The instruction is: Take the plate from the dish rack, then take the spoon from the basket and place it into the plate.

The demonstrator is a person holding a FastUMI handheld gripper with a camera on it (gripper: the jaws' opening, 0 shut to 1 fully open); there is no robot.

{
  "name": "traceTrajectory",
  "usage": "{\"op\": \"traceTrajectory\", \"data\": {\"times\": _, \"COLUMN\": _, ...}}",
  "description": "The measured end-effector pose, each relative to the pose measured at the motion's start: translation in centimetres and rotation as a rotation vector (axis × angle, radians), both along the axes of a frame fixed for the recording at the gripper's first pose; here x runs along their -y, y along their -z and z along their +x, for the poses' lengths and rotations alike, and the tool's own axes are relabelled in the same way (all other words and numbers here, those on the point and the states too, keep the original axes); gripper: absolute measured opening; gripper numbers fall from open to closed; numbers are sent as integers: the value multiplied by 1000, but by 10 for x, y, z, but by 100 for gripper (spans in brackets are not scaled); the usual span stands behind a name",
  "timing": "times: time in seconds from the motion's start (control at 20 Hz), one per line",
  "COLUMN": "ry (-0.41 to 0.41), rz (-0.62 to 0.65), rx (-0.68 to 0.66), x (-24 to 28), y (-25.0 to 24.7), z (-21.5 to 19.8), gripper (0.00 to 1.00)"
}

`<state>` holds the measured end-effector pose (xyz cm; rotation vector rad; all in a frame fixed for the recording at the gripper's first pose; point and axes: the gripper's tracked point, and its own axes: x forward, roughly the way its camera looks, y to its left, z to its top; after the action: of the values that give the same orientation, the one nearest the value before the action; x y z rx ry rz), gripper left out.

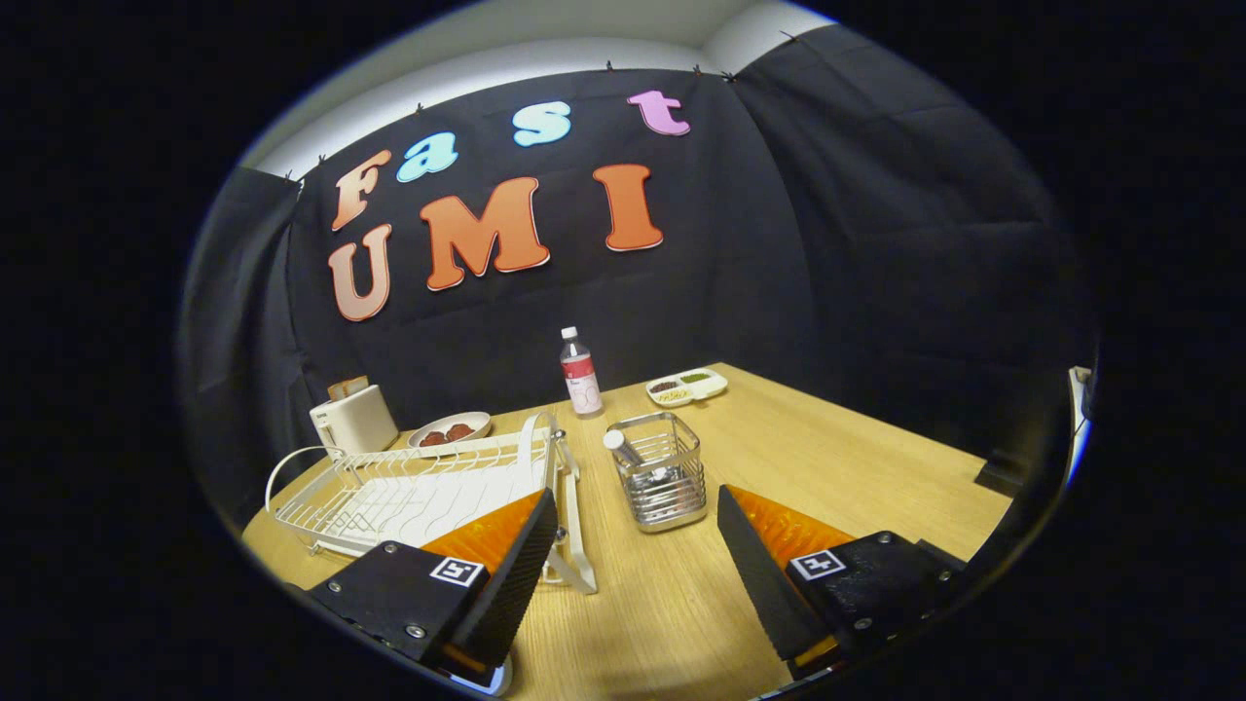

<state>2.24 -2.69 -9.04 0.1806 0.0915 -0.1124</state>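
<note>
The handheld black-and-orange two-finger gripper hovered above a light wooden table, its ribbed fingers spread wide with nothing between them. A white wire dish rack sat at 10 o'clock, touching the left finger in view; whether a plate stood in it could not be told. The square wire-mesh metal basket, at 12 o'clock just ahead of the fingers, held a silver-handled spoon. The rack's upright end frame stood close to the basket and, by this judgement, could snag a finger during the reach.
</note>
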Motion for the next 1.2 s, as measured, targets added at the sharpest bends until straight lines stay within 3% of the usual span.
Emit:
{"op": "traceTrajectory", "data": {"times": 0.65, "ry": 131, "rz": -134, "rx": 62, "x": 7, "y": 3, "z": 74, "gripper": 93}}
{"op": "traceTrajectory", "data": {"times": 0.85, "ry": 112, "rz": -154, "rx": 38, "x": -5, "y": 12, "z": 89, "gripper": 72}}
{"op": "traceTrajectory", "data": {"times": 0.95, "ry": 129, "rz": -159, "rx": 34, "x": -2, "y": 13, "z": 95, "gripper": 52}}
{"op": "traceTrajectory", "data": {"times": 1.1, "ry": 137, "rz": -123, "rx": 44, "x": -4, "y": 9, "z": 101, "gripper": 14}}
{"op": "traceTrajectory", "data": {"times": 1.2, "ry": 137, "rz": -122, "rx": 37, "x": -3, "y": 10, "z": 103, "gripper": 10}}
